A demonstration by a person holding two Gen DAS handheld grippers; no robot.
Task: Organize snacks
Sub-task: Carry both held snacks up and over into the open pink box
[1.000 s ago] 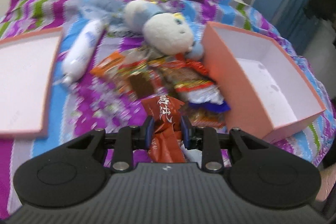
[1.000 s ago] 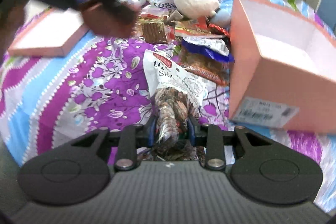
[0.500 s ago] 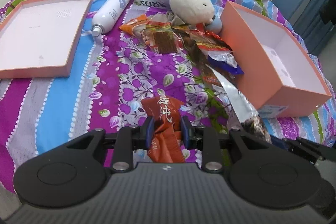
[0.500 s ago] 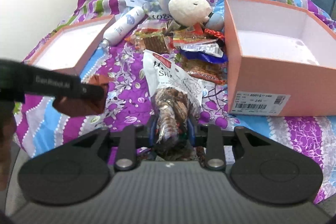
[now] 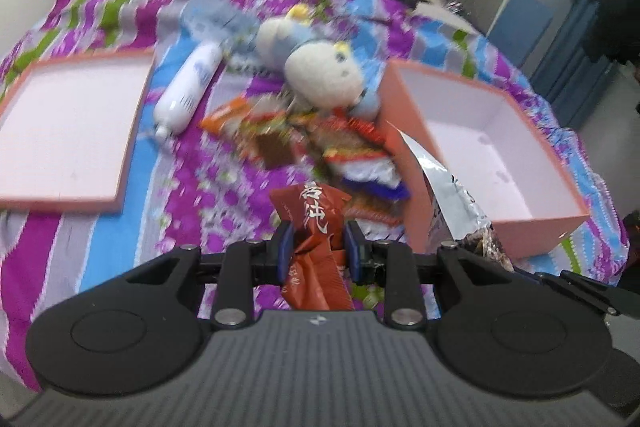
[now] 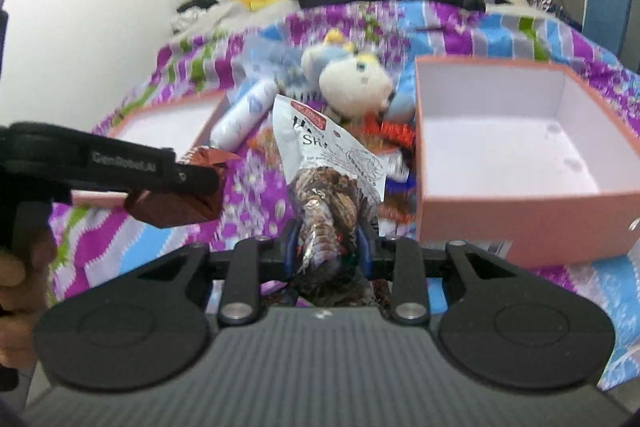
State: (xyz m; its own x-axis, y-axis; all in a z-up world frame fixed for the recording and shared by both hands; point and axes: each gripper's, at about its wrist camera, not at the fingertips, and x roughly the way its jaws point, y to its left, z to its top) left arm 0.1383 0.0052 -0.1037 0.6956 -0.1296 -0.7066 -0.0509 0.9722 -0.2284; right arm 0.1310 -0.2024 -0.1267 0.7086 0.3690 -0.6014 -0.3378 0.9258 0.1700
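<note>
Motion blur smears the snack pile [image 5: 320, 147], and the lid [image 5: 68, 131] is cut off left.

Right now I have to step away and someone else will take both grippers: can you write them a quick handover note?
Left gripper: shut on the red-brown snack packet, held above the bedspread.
Right gripper: shut on the white snack bag, lifted just left of the open pink box.
The box is empty, so nothing is packed yet. Its lid lies upside down at left.
Left to do: drop both held snacks into the box, then gather the snack pile lying between the plush toy and the box. The white bottle lies beside the lid.
</note>
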